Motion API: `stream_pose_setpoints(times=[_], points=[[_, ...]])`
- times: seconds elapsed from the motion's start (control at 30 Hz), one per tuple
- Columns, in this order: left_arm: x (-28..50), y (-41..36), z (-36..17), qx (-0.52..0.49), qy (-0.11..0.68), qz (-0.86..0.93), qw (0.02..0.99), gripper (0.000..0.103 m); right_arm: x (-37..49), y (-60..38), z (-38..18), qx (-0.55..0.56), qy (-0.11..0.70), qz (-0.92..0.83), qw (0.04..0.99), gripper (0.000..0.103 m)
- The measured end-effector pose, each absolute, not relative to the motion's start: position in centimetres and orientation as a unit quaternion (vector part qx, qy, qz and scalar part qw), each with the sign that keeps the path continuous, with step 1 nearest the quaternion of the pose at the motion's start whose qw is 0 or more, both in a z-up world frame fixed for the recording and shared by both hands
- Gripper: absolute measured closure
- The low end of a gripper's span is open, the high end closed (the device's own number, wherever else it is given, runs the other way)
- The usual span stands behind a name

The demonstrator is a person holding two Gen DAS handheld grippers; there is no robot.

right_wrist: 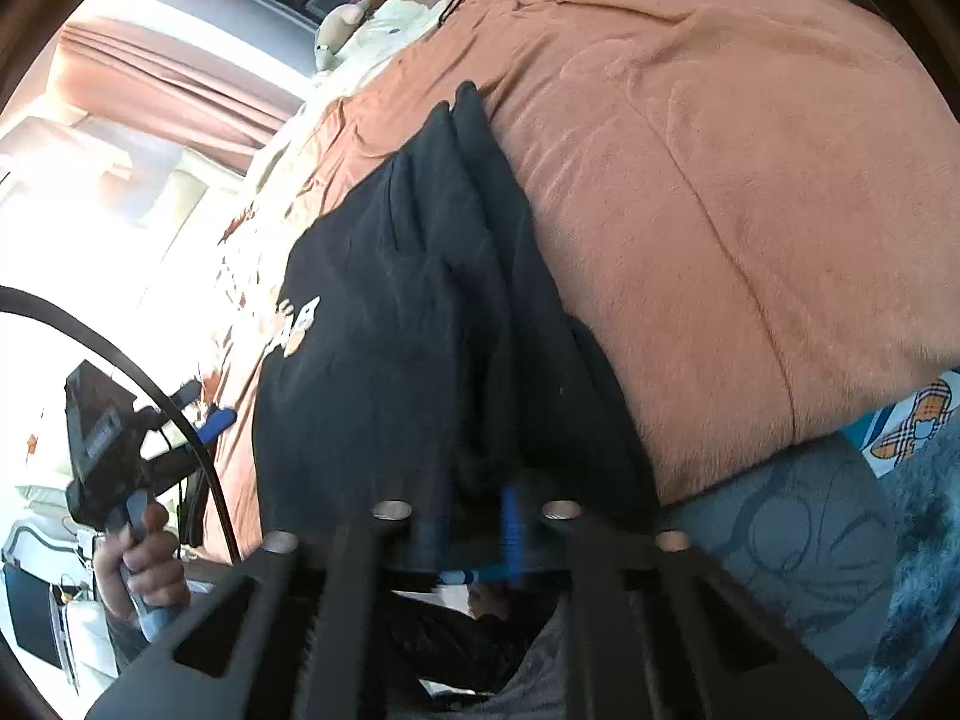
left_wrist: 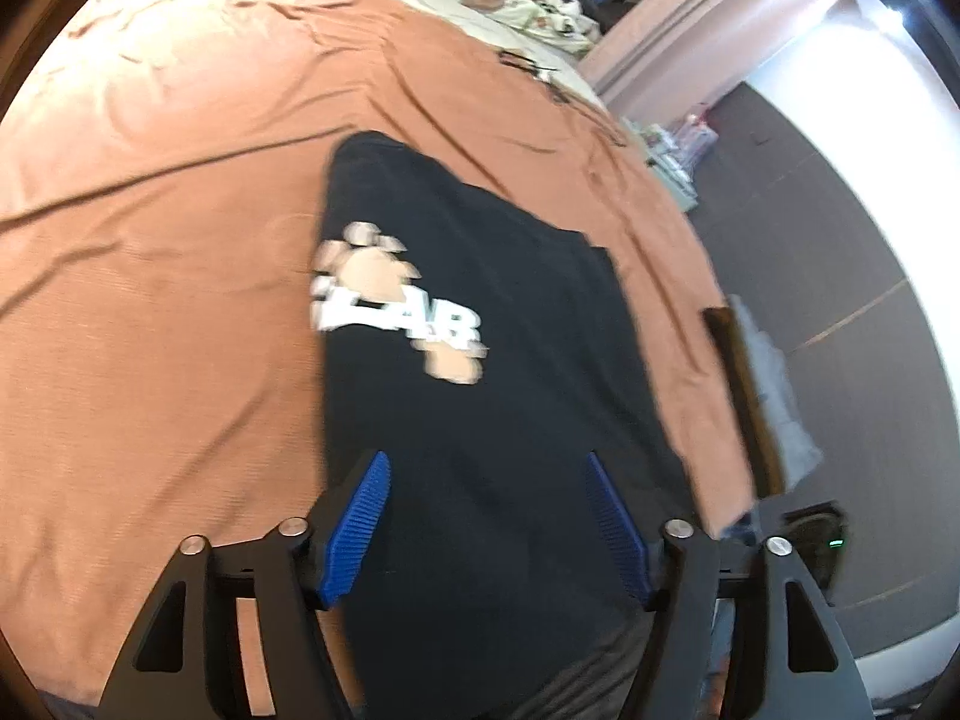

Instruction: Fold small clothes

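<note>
Garment: black T-shirt with white print, mid-frame, lying on the bed.
Bedding: orange blanket beneath and around it.
Left gripper: blue pads apart, nothing between them, hovering over the shirt's near part.
Right gripper: jaws closed, pinching bunched shirt edge at lower centre.
Hand: lower left, grasping the other gripper's handle.

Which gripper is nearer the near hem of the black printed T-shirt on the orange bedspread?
Right. The right gripper is shut on the black printed T-shirt's bunched near edge. The left gripper is open, jaws wide, nothing between its pads; it is over the shirt, seemingly just above it.
</note>
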State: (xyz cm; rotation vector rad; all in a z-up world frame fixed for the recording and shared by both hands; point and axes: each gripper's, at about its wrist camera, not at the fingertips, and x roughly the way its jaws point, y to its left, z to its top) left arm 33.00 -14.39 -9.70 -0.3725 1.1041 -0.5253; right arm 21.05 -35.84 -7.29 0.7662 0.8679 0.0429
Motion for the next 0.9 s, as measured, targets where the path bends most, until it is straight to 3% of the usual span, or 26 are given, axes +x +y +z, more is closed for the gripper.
stream_pose_setpoints(times=[0.3,0.73,0.83,0.9], points=[[33.1,-12.9,-11.9,-0.158,0.543,-0.213,0.797,0.049,19.7,-34.3,-4.7,0.324,0.384,0.013,0.865,0.1],[33.9,-14.0,-13.0,-0.158,0.554,-0.22,0.787,0.05,19.1,-33.4,-6.4,0.3,0.429,0.002,0.852,0.097],[34.5,-13.9,-12.9,-0.16,0.549,-0.222,0.79,0.05,19.2,-33.9,-5.3,0.288,0.423,0.005,0.859,0.081],[35.1,-13.8,-12.9,-0.163,0.546,-0.221,0.791,0.05,19.6,-34.7,-4.6,0.286,0.41,0.007,0.866,0.055]])
